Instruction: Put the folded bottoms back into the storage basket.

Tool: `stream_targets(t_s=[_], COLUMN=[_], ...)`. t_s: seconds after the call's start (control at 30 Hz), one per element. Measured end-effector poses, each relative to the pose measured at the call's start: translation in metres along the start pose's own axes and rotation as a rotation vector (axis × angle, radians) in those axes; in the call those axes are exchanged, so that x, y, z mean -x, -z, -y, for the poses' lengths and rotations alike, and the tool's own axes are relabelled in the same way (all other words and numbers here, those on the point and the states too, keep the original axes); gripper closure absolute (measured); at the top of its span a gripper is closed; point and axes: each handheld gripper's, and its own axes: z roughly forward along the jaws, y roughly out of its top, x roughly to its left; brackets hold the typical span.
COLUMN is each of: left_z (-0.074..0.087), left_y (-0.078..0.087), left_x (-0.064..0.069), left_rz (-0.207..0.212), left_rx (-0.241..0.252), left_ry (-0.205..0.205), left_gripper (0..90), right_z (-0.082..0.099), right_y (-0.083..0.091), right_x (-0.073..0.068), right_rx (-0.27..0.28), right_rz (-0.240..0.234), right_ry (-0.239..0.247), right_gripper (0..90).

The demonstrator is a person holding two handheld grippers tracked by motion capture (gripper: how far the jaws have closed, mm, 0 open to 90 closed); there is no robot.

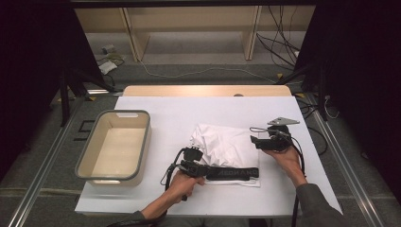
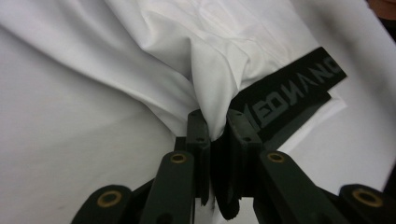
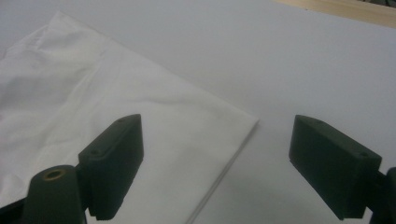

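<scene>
A white folded garment (image 1: 226,145) with a black lettered band (image 1: 234,173) along its near edge lies on the white table (image 1: 179,111). My left gripper (image 1: 206,171) sits at the garment's near left corner. In the left gripper view my left gripper (image 2: 217,123) is shut on a pinched fold of the white fabric (image 2: 187,56), with the band (image 2: 289,88) just to its right. My right gripper (image 1: 255,141) hovers at the garment's right edge. In the right gripper view my right gripper (image 3: 219,140) stands open over a corner of the garment (image 3: 93,107), with nothing between its pads.
A beige bin (image 1: 147,142) with a grey rim stands empty at the left of the table. A wooden strip (image 1: 208,91) runs along the far edge. Beyond the table, cables (image 1: 198,72) and wooden frame legs stand on the floor.
</scene>
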Motion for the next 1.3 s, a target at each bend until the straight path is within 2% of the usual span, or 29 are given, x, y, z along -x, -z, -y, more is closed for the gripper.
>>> stream_targets(t_s=[0.17, 0.23, 0.27, 0.3, 0.33, 0.37, 0.43, 0.47, 0.5, 0.6, 0.67, 0.7, 0.77, 0.8, 0.83, 0.87, 0.93, 1.0, 1.07, 1.17, 1.2, 1.3], left_z=[-0.001, -0.001, -0.001, -0.001, -0.002, -0.002, -0.001, -0.001, 0.000, 0.000, 0.000, 0.000, 0.000, 0.000, 0.000, 0.000, 0.002, 0.001, 0.002, 0.003, 0.003, 0.003], left_y=[0.001, 0.002, 0.002, 0.002, 0.003, 0.003, 0.003, 0.002, 0.002, 0.003, 0.003, 0.003, 0.003, 0.003, 0.003, 0.003, 0.001, 0.000, 0.000, 0.001, 0.000, 0.002], left_x=[0.001, 0.003, 0.004, 0.005, 0.007, 0.008, 0.011, 0.012, 0.012, 0.013, 0.013, 0.012, 0.010, 0.008, 0.006, 0.006, 0.004, 0.001, 0.000, 0.000, 0.001, 0.000], left_rz=[-0.029, -0.042, -0.049, -0.057, -0.077, -0.090, -0.142, -0.192, -0.193, -0.199, -0.191, -0.182, -0.168, -0.151, -0.119, -0.119, -0.078, -0.050, -0.038, -0.031, -0.026, -0.014], left_rx=[-0.005, -0.015, -0.020, -0.023, -0.038, -0.049, -0.064, -0.080, -0.095, -0.109, -0.111, -0.109, -0.099, -0.098, -0.094, -0.094, -0.076, -0.073, -0.064, -0.061, -0.056, -0.054], left_ry=[-0.041, -0.060, -0.074, -0.081, -0.093, -0.099, -0.120, -0.136, -0.115, -0.106, -0.103, -0.098, -0.079, -0.067, -0.041, -0.041, -0.020, 0.005, 0.015, 0.003, 0.003, -0.002], left_gripper=[79.2, 75.5, 68.7, 68.7, 64.9, 57.4, 49.1, 41.6, 41.3, 40.8, 46.9, 46.9, 54.0, 60.9, 63.3, 66.7, 70.2, 77.1, 78.1, 79.7, 79.9, 80.0], right_z=[0.000, -0.001, 0.000, 0.000, 0.000, 0.000, 0.000, 0.000, 0.000, -0.001, -0.001, -0.001, -0.001, -0.002, -0.002, -0.002, -0.004, -0.006, -0.007, -0.010, -0.013, -0.016], right_y=[0.001, 0.001, 0.000, 0.000, 0.000, 0.000, 0.000, 0.000, 0.000, 0.001, 0.001, 0.001, 0.000, -0.002, -0.003, -0.003, -0.007, -0.019, -0.022, -0.029, -0.034, -0.039], right_x=[-0.001, -0.001, -0.001, -0.001, -0.001, -0.001, -0.001, -0.001, -0.001, -0.001, -0.002, -0.002, -0.002, -0.001, -0.001, -0.001, 0.002, 0.006, 0.006, 0.011, 0.015, 0.018], right_rx=[-0.002, -0.002, -0.005, -0.005, -0.005, -0.004, -0.006, -0.004, -0.001, 0.003, 0.002, 0.000, -0.005, -0.002, 0.000, 0.000, 0.001, -0.040, -0.049, -0.065, -0.062, -0.074], right_rz=[-0.004, -0.004, -0.006, -0.006, -0.006, -0.007, -0.007, -0.009, -0.009, -0.012, -0.011, -0.012, -0.012, -0.017, -0.022, -0.022, -0.042, -0.047, -0.045, -0.048, -0.055, -0.054], right_ry=[-0.003, -0.002, -0.001, -0.001, -0.001, 0.002, -0.001, 0.002, 0.002, 0.004, 0.003, 0.003, 0.006, -0.004, -0.014, -0.014, -0.043, -0.062, -0.068, -0.089, -0.123, -0.128], right_gripper=[18.9, 18.9, 18.9, 18.9, 18.9, 18.9, 18.9, 18.9, 19.1, 19.2, 19.2, 19.2, 19.2, 19.2, 19.2, 19.2, 19.0, 17.6, 17.4, 16.8, 16.5, 16.2])
